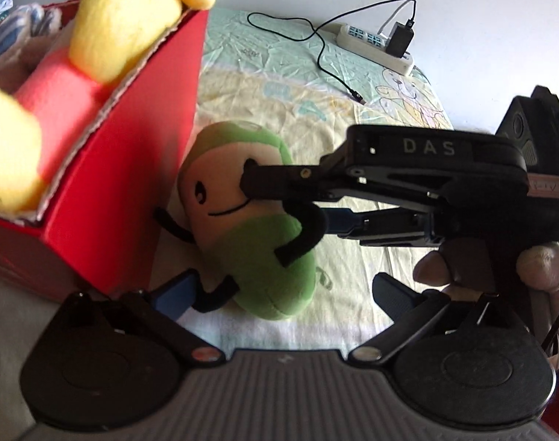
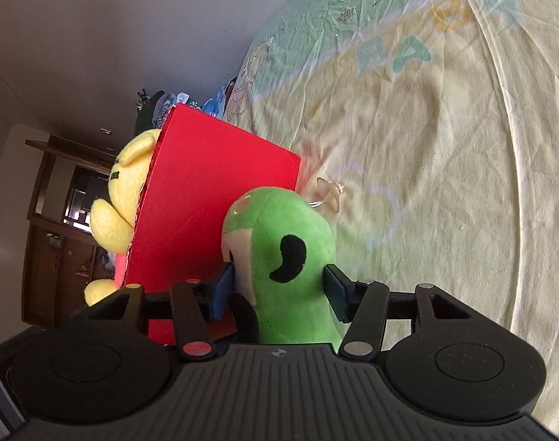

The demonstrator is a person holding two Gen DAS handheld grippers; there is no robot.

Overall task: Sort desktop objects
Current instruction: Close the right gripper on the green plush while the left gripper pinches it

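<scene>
From the left wrist view, a green plush toy (image 1: 242,217) with a cream face, black stick arms and a stitched smile lies on a pale yellow and green bed sheet (image 1: 290,84), pressed against the outer side wall of a red box (image 1: 132,169). The right tool (image 1: 275,198) reaches in from the right, its two dark fingers pinching the toy, one across the face and one lower by its arm. A hand (image 1: 488,261) grips that tool's handle. The left tool (image 1: 283,294) sits low in the frame with its fingers spread wide; its blue-padded left finger lies just beside the toy's foot and the other stands well apart, holding nothing. Inside the red box rests a yellow plush bear (image 1: 121,18) in a pink top, its head above the rim. Toward the far edge of the bed, a white power strip (image 1: 375,44) holds a black charger, and a black cable (image 1: 316,40) trails across the sheet.

From the right wrist view, the scene is turned sideways. The right tool (image 2: 279,290) has its blue pads closed on both sides of the green plush toy (image 2: 283,257), which touches the red box (image 2: 205,202). The yellow plush bear (image 2: 125,191) shows behind the box's edge. The bed sheet (image 2: 444,147) carries the printed word "BABY".
</scene>
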